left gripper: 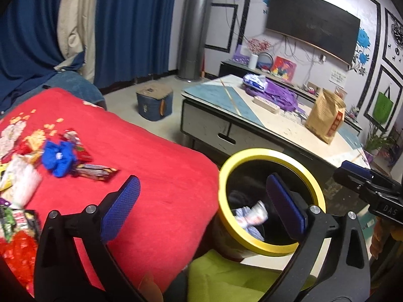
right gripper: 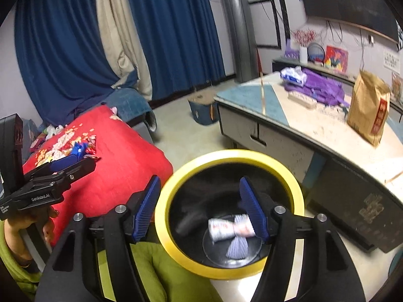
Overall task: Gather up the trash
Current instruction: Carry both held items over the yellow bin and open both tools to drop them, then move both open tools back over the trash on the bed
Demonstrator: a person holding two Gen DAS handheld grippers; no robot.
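A black bin with a yellow rim (left gripper: 274, 152) (right gripper: 234, 154) stands on the floor beside the red cushion (left gripper: 151, 171) (right gripper: 121, 156). A crumpled white-and-blue wrapper (left gripper: 249, 219) (right gripper: 231, 229) lies inside the bin. A pile of snack wrappers (left gripper: 63, 156) (right gripper: 73, 148) lies on the cushion's far left. My left gripper (left gripper: 204, 201) is open and empty, straddling the cushion edge and the bin rim. My right gripper (right gripper: 201, 209) is open and empty above the bin's mouth. The left gripper also shows at the left of the right wrist view (right gripper: 73, 166); the right gripper shows at the right of the left wrist view (left gripper: 352, 173).
A low coffee table (left gripper: 226, 115) (right gripper: 277, 125) with a brown paper bag (left gripper: 325, 115) (right gripper: 367, 110) and purple cloth (left gripper: 277, 90) stands right of the bin. A blue stool (left gripper: 153, 103) sits on the floor behind. A green garment (left gripper: 226, 276) is below.
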